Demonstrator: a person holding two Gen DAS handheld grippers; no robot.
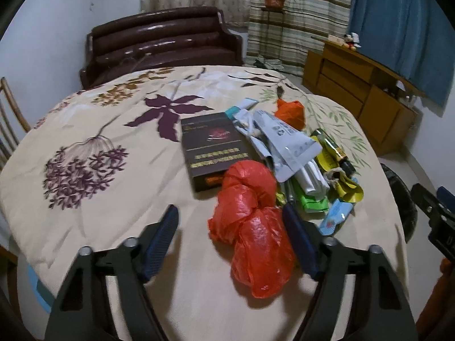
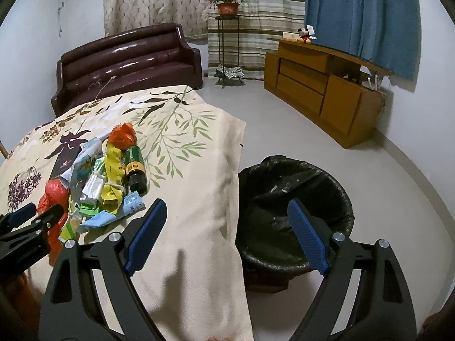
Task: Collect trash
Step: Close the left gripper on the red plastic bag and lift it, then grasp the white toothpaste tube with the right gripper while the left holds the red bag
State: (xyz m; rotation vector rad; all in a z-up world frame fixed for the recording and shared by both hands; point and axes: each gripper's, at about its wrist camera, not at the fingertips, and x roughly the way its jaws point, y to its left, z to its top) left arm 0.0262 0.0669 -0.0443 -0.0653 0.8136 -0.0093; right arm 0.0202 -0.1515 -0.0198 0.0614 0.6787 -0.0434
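A pile of trash lies on the floral tablecloth [image 1: 99,199]: a crumpled red plastic bag [image 1: 256,227], a dark brown box [image 1: 210,147], a grey-white pouch [image 1: 287,142], an orange bag [image 1: 293,110], a green-labelled dark bottle [image 1: 332,150] and several small wrappers. My left gripper [image 1: 230,221] is open, its fingers on either side of the red bag's near end. My right gripper [image 2: 227,216] is open and empty, over the table's edge beside a black-lined trash bin [image 2: 295,213]. The pile also shows in the right wrist view, with the bottle [image 2: 135,167].
A dark brown leather sofa [image 1: 162,45] stands behind the table. A wooden cabinet [image 2: 321,91] with a toy on top stands at the right wall. A potted plant [image 2: 227,7] sits on a stand by the curtains. A chair back [image 1: 8,122] shows at the left.
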